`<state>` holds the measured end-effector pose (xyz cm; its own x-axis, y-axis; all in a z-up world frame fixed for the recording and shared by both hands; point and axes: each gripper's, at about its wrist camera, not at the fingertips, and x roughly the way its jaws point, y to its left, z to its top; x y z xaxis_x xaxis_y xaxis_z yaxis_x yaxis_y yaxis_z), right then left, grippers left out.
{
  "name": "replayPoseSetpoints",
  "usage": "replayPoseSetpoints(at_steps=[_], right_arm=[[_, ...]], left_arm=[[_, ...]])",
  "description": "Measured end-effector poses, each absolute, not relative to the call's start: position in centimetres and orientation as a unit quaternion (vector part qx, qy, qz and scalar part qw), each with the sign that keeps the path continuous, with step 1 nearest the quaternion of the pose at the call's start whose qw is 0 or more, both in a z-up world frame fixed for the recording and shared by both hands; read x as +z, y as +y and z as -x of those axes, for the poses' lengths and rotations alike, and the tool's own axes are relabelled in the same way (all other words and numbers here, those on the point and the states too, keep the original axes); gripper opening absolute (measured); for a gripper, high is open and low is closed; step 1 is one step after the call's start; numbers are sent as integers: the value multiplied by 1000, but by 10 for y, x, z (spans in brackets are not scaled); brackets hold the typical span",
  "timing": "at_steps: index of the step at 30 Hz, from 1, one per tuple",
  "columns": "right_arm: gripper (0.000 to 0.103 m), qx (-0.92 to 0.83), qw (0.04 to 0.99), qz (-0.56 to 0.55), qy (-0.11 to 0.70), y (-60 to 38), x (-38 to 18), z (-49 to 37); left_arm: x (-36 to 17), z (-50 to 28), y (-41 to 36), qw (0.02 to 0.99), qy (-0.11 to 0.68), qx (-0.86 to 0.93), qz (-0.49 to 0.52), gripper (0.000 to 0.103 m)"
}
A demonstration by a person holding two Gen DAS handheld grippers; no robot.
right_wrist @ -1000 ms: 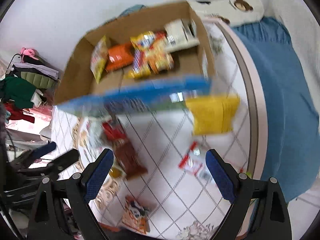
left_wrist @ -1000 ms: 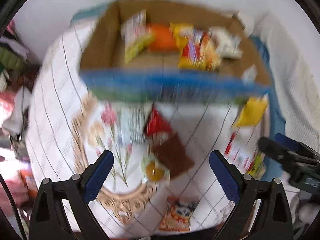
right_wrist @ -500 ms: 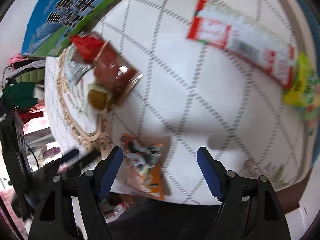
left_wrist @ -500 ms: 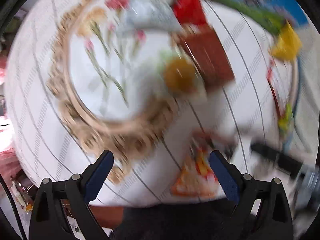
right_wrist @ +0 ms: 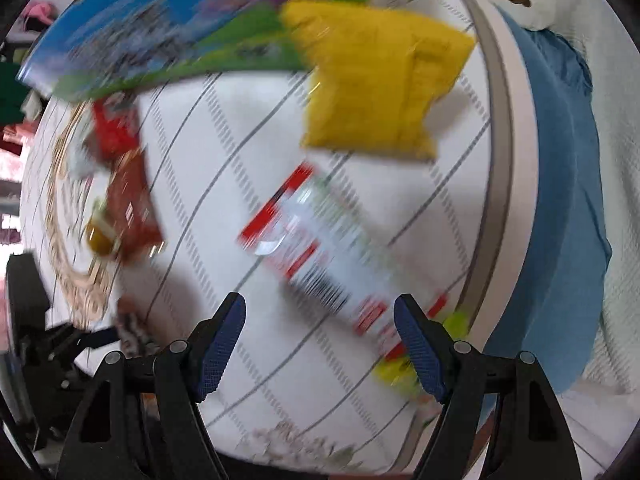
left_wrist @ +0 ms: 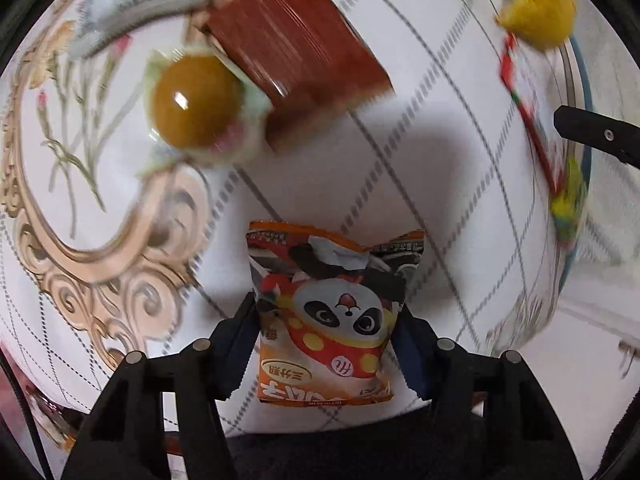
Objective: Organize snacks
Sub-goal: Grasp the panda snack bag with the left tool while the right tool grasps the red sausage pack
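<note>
Left tool: jaws just narrowed onto panda snack packet at desk near edge; squarer mid-packet pinch advised before lifting. Right tool: half-open, empty, above red-white packet.

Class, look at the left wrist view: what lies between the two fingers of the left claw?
The orange panda snack packet sits between the left claw's fingers, which have just been closing onto its sides.
</note>
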<state>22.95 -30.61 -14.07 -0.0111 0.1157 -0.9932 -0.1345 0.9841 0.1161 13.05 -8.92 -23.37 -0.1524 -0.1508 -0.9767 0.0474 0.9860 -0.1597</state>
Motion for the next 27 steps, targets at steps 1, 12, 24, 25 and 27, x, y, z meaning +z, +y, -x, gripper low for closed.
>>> replayPoseSetpoints(at_steps=[1,12,24,25,27], right_arm=[[80,87,702,-6,706,-311,-143,-236],[80,85,618,-233,746,-337,-188,-241],[79,147,664,31,733,-259,-173,-226],[76,136,669,34,730,-258,-174,-224],[65,103,673,26,732,-262,-174,-216]], left_arm=[[-232,-134,-86,653,753,-72,37,60],[-231,-127,-65,662,746,-47,56,60],[-237,-131,-61,656,751,-45,60,60],[-238,-132,-63,655,752,-46,60,60],[-240,-132,-65,655,752,-46,62,60]])
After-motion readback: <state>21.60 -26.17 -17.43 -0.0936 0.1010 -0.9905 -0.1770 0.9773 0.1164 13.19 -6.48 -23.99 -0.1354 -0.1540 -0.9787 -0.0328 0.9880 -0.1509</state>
